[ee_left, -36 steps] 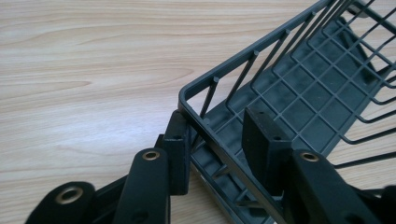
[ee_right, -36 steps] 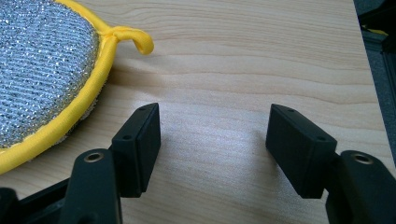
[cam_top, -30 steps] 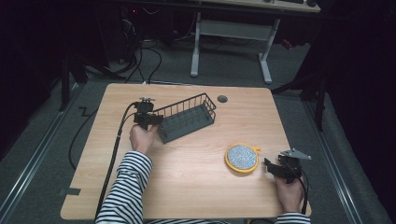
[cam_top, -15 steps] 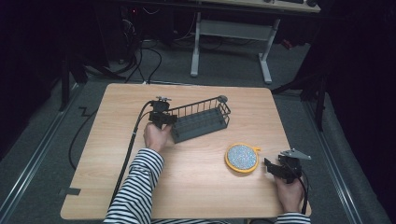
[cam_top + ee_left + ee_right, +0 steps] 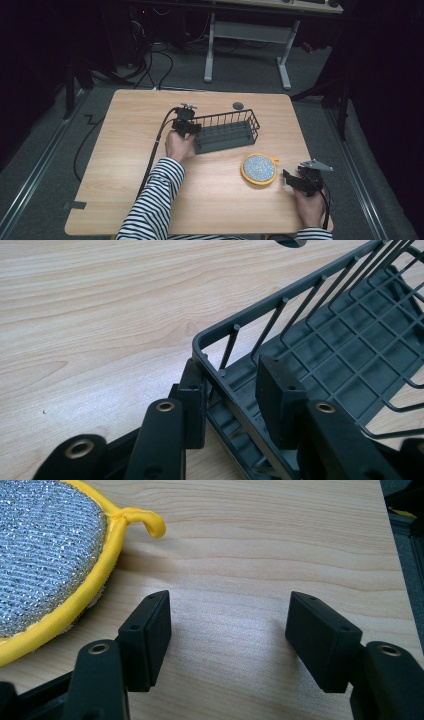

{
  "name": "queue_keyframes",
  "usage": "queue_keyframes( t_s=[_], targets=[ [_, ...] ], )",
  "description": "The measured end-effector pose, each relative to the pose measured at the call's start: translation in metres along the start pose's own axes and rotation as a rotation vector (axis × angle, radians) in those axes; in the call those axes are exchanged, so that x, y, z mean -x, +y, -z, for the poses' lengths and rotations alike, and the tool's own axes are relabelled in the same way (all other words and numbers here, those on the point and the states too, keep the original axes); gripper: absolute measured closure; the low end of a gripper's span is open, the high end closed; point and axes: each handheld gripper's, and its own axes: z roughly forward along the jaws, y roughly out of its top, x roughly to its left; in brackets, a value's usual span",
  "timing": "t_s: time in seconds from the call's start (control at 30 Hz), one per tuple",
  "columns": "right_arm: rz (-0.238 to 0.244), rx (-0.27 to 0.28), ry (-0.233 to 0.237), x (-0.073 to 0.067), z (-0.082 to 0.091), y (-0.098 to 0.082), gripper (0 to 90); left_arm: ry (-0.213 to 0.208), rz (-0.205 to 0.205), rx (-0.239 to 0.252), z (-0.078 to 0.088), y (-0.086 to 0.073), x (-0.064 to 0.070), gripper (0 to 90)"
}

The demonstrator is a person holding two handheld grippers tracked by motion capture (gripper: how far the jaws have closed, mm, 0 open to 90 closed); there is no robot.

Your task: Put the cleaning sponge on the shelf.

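A dark grey wire basket (image 5: 227, 131) lies on the wooden table (image 5: 125, 165), right of centre. My left gripper (image 5: 192, 130) holds its left end. In the left gripper view the jaws straddle the basket's end rim (image 5: 210, 357), one pad outside the corner and one inside; they have just been closing on it. A round silver scouring pad with a yellow border (image 5: 259, 169) lies in front of the basket. My right gripper (image 5: 289, 179) rests open just right of the pad, with bare table between its jaws (image 5: 227, 625); the pad's yellow loop (image 5: 150, 522) lies ahead to their left.
A round grey cable port (image 5: 238, 105) sits in the tabletop behind the basket. The left gripper's cable (image 5: 152, 155) trails toward the table's near edge. A white-legged desk (image 5: 245, 40) and floor cables stand beyond the table. The table's right edge (image 5: 312, 165) is close to the right gripper.
The left hand has slid to the right across the table, and the basket has travelled right with it. The right hand and the scouring pad have stayed put.
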Motion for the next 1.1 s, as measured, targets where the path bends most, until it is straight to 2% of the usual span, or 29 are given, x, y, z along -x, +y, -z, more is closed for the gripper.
queue_keyframes(
  t_s=[0.2,0.3,0.43,0.57,0.73,0.83,0.97,1.1],
  targets=[
    [-0.001,0.0,0.0,0.0,0.0,0.0,35.1,-0.021,0.002,-0.006,0.001,0.0,0.0,63.2],
    [-0.002,0.0,-0.001,0.0,0.0,0.0,35.1,-0.041,0.018,-0.001,0.003,0.002,-0.003,53.1],
    [-0.003,0.0,-0.001,0.0,0.0,0.0,35.1,-0.041,0.01,0.008,0.008,0.002,-0.005,39.2],
    [-0.002,0.0,-0.001,0.0,0.0,0.0,35.1,-0.046,-0.009,0.039,0.02,0.003,-0.006,33.8],
    [-0.002,0.0,-0.001,0.0,0.0,0.0,35.1,-0.034,-0.048,0.072,0.038,0.003,-0.006,33.3],
    [-0.002,0.0,-0.001,0.0,0.0,0.0,35.1,-0.04,-0.059,0.09,0.05,0.0,-0.009,33.3],
    [-0.002,0.0,-0.002,0.0,0.0,0.0,35.1,-0.025,-0.087,0.101,0.064,-0.005,-0.014,34.7],
    [-0.002,0.0,-0.001,0.0,0.0,0.0,35.1,-0.026,-0.066,0.129,0.078,-0.019,-0.023,35.3]
  ],
)
